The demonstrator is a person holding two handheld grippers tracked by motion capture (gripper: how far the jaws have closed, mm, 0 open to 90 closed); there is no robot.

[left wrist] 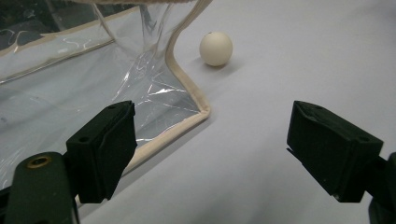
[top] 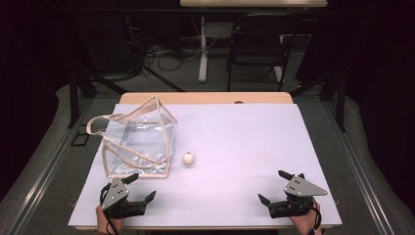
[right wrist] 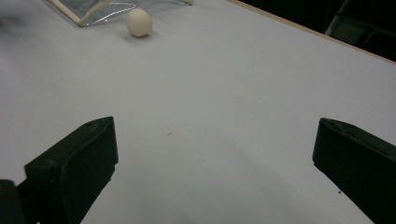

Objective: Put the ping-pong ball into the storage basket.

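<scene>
High view: a clear bag [top: 139,142] with beige trim stands on the left half of the white table [top: 235,137], its handles flopped to the left and top. A cream ball [top: 188,158] lies on the table just beside the bag's right near corner, apart from it. The left gripper [top: 142,188] sits at the near left edge, just in front of the bag; its jaws are spread with nothing between them. The right gripper [top: 275,188] sits at the near right edge, well apart from ball and bag, jaws likewise spread and empty. A chair [top: 259,44] and a table leg stand on the floor beyond the far edge.

Left gripper view: the left gripper [left wrist: 210,135] looks past the bag's near corner. The beige trim [left wrist: 187,88] and creased clear wall [left wrist: 70,93] are seen close up, detail the high view lacks. The ball [left wrist: 215,48] lies beyond the corner, clear of the trim. Both jaws stand wide apart over bare table.

Right gripper view: the right gripper [right wrist: 215,144] faces open table surface. The ball [right wrist: 139,22] lies far off at upper left, next to a corner of the bag [right wrist: 88,11]. The jaws are spread wide, holding nothing.
</scene>
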